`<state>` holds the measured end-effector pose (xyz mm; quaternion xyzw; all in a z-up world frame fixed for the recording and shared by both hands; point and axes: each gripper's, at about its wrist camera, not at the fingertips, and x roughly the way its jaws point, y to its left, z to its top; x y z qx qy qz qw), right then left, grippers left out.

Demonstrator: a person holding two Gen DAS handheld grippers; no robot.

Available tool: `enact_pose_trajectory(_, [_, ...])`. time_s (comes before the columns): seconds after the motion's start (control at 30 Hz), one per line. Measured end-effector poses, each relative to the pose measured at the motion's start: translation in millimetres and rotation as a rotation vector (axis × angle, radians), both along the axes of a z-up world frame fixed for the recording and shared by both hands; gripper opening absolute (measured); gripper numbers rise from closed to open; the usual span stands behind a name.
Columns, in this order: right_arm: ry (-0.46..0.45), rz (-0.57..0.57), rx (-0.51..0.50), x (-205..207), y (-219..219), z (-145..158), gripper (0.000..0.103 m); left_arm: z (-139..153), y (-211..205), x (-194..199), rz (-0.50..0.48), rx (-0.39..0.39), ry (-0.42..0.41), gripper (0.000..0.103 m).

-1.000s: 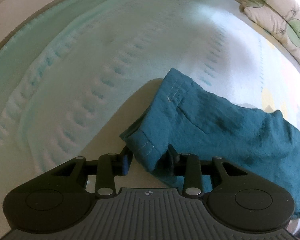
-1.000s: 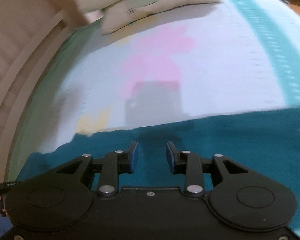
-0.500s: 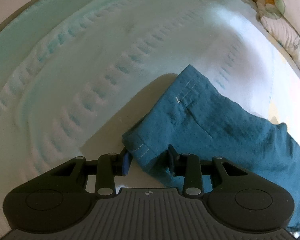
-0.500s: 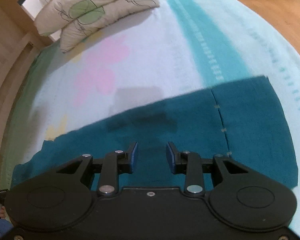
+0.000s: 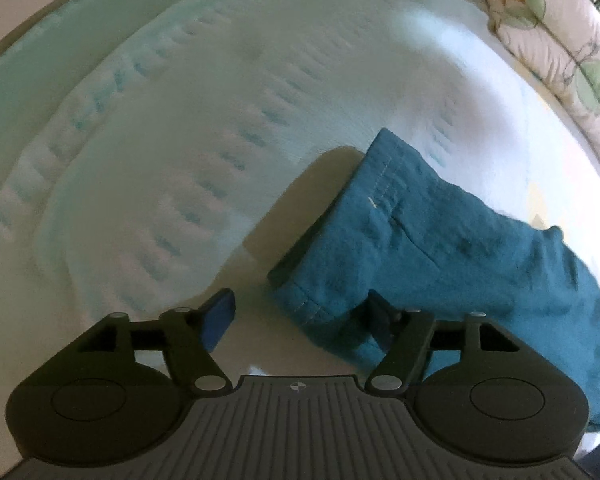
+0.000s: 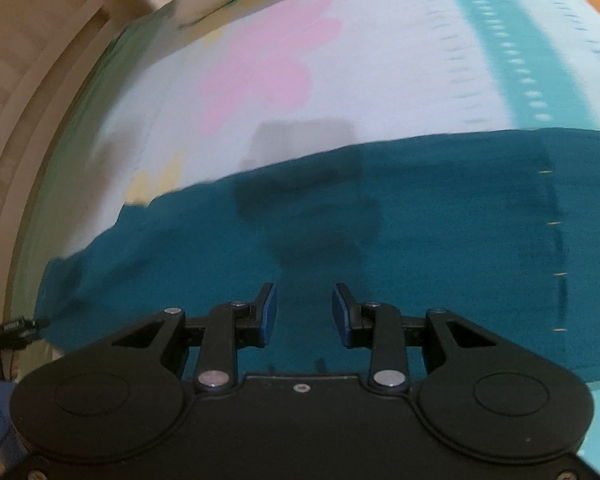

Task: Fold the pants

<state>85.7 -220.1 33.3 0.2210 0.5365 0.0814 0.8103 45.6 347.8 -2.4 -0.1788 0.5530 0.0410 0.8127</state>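
pants (image 5: 440,248) teal, flat on bed (image 5: 180,120), below pillow (image 5: 560,52) | left gripper (image 5: 300,320) jaws opening, hem between, unpinched | right gripper (image 6: 304,312) jaws apart, empty, over pants | progress: seemingly one fold laid, more left

Teal pants (image 5: 440,248) lie spread on the bed. One stitched hem end is rumpled and slightly raised. The rest lies flat (image 6: 380,220).
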Motion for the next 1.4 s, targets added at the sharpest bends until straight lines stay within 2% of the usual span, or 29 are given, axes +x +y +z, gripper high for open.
enact_pose_trajectory(0.07, [0.017,0.042,0.005,2.3,14.7,-3.8,0.043,3.8,-1.2,-2.1,0.004,0.013,-0.015,0.07])
enact_pose_trajectory(0.27, [0.089,0.149,0.0,6.2,57.1,-21.7,0.043,27.3,-22.6,1.6,-0.038,0.125,-0.067,0.07])
enact_pose_trajectory(0.4, [0.154,0.2,-0.018,5.9,76.1,-36.7,0.043,35.5,-26.2,6.0,-0.039,0.153,-0.08,0.07])
enact_pose_trajectory(0.57, [0.271,0.209,-0.065,0.9,82.5,-62.2,0.043,40.6,-18.6,8.0,0.04,0.136,-0.095,0.07])
enact_pose_trajectory(0.73, [0.251,0.212,-0.096,-8.9,76.6,-58.2,0.043,63.7,-28.4,7.2,0.081,0.121,-0.152,0.07])
enact_pose_trajectory(0.83, [0.29,0.152,-0.081,-6.8,67.9,-65.6,0.043,88.2,-60.1,14.1,0.014,0.14,-0.21,0.07])
enact_pose_trajectory(0.93, [0.331,0.029,-0.001,-10.2,56.7,-78.1,0.043,117.9,-105.1,21.1,-0.088,0.135,-0.301,0.07])
enact_pose_trajectory(1.1, [0.263,-0.147,0.103,-19.5,37.6,-74.1,0.044,151.9,-184.2,35.3,-0.253,0.072,-0.408,0.07])
enact_pose_trajectory(1.2, [0.236,-0.23,0.139,-22.0,29.3,-72.6,0.045,150.0,-229.6,41.5,-0.342,0.049,-0.431,0.07])
enact_pose_trajectory(1.33, [0.207,-0.291,0.142,-27.5,23.5,-73.8,0.046,121.9,-277.2,45.5,-0.422,0.025,-0.399,0.07])
enact_pose_trajectory(1.4, [0.197,-0.277,0.112,-28.6,27.8,-72.0,0.015,102.9,-293.9,47.0,-0.451,-0.012,-0.355,0.07])
